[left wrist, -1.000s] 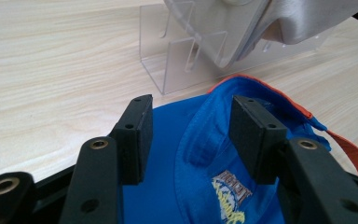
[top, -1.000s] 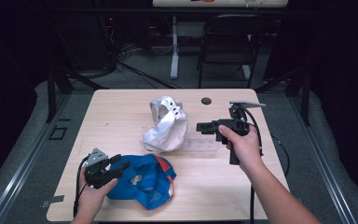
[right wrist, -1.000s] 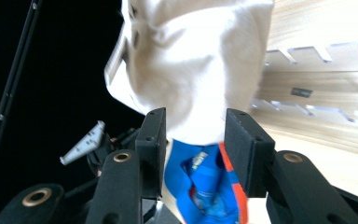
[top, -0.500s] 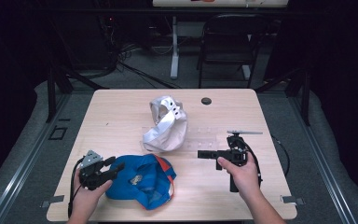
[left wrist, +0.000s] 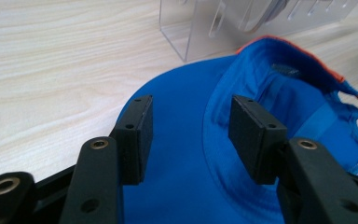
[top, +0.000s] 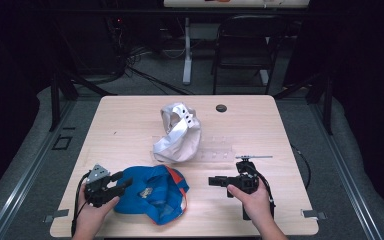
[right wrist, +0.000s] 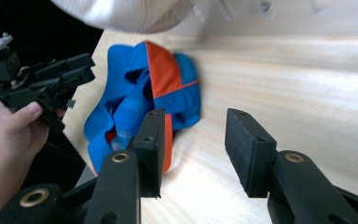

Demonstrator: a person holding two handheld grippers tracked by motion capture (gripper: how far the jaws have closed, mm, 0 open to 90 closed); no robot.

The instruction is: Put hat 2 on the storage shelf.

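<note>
A blue cap [top: 152,195] with an orange panel lies crumpled near the table's front left. My left gripper [top: 121,180] rests at its left side. In the left gripper view the jaws [left wrist: 192,102] stand apart over the blue cap's brim [left wrist: 186,154], pads not pressing on it. My right gripper [top: 212,181] is low over the table to the cap's right and points left at it. Its jaws [right wrist: 196,116] have just been closing a little but remain open with nothing between them; the blue cap [right wrist: 135,107] lies beyond them.
A white cap [top: 177,135] hangs on a clear acrylic stand [top: 217,152] at mid-table. A small black disc [top: 221,108] lies near the far edge. A black chair [top: 245,40] stands beyond the table. Bare wood [top: 290,150] stretches to the right.
The right hand has come down and back toward the front edge, from beside the white cap to the level of the blue cap. The left hand has stayed put.
</note>
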